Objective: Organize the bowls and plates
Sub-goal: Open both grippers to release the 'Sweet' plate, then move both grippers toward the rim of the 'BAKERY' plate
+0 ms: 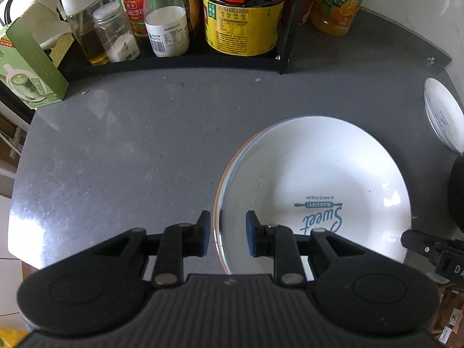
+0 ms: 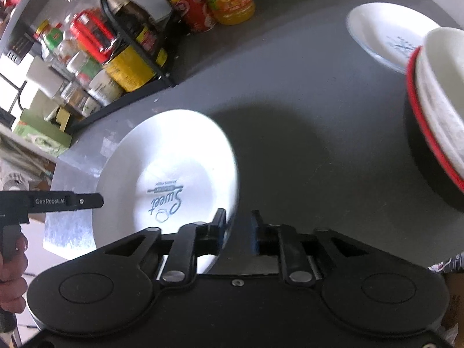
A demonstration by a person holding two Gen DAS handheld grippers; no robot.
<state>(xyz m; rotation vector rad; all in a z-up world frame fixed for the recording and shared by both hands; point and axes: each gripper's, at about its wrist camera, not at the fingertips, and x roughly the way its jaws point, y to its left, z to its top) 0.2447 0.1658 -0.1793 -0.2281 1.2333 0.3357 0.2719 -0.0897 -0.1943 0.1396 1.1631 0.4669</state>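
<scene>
Left gripper (image 1: 228,233): jaws spread, straddling the near-left rim of the printed plate (image 1: 313,185), nothing pinched.
Printed plate: laid flat on the grey tabletop (image 1: 130,150); judged stiff, glazed, slippery and breakable; best taken by the rim.
Right gripper (image 2: 238,229): jaws spread at the plate's near-right rim.
Stacked bowls (image 2: 438,98): far right, judged heavier, fragile.

A home kitchen: dark grey stone countertop (image 1: 145,150), black wire condiment rack (image 1: 285,29) at top holding a yellow-labelled dark sauce jug (image 1: 242,20).
</scene>
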